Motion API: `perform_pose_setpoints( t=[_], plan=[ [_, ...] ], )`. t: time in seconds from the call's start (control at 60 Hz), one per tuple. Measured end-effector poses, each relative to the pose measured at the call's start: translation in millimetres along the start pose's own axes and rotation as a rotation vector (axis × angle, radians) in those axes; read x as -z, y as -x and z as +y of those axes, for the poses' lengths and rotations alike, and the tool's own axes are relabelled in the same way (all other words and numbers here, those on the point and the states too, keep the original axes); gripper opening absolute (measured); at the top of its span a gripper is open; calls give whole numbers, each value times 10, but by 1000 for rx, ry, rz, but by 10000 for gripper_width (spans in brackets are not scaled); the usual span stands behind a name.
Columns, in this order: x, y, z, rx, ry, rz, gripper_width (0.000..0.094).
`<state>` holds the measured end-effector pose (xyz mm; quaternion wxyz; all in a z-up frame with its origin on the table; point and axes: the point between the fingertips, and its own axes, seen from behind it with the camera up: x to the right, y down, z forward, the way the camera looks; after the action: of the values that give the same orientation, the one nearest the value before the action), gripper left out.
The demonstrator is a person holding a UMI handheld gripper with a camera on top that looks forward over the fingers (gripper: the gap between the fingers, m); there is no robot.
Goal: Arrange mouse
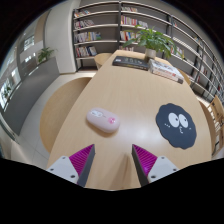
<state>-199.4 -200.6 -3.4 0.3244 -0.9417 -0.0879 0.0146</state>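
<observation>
A white computer mouse with pink marks [103, 120] lies on the light wooden table [75, 110], a little beyond my fingers and slightly left of their middle. To its right lies a black round mouse mat with cartoon eyes [177, 124]; the mouse is off the mat, with bare wood between them. My gripper [113, 163] hangs above the table's near part, open, its magenta pads [82, 158] wide apart with only bare wood between them.
At the table's far end stand a potted green plant [153, 40], a stack of books [165, 69] and a dark keyboard-like object [130, 62]. Bookshelves [100, 30] line the back wall. Grey floor [35, 85] lies left of the table.
</observation>
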Motion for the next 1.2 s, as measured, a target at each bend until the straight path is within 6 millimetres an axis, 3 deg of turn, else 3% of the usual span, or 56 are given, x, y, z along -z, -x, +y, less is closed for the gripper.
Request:
perform_pose_setpoints(
  t=[0.2,0.45,0.583,0.833,0.9,0.95,1.017,1.117,1.2],
  plan=[
    [-525,61,-470,-17,3,2,742],
    [-942,-98,-956,-106,-4,48,717],
    [-1014,-169,-1071,-140,-20,77,493],
    [-1019,-191,-1034,-162,-7,78,329],
    [-957,-172,-1047,-148,8,61,330],
    [-844,-182,-1164,-128,-7,44,330],
    [-575,-250,-1517,-118,-80,27,329],
    [-47,-596,-2258,-94,-221,51,329],
    [421,-931,-2764,-86,-340,64,330]
  ],
)
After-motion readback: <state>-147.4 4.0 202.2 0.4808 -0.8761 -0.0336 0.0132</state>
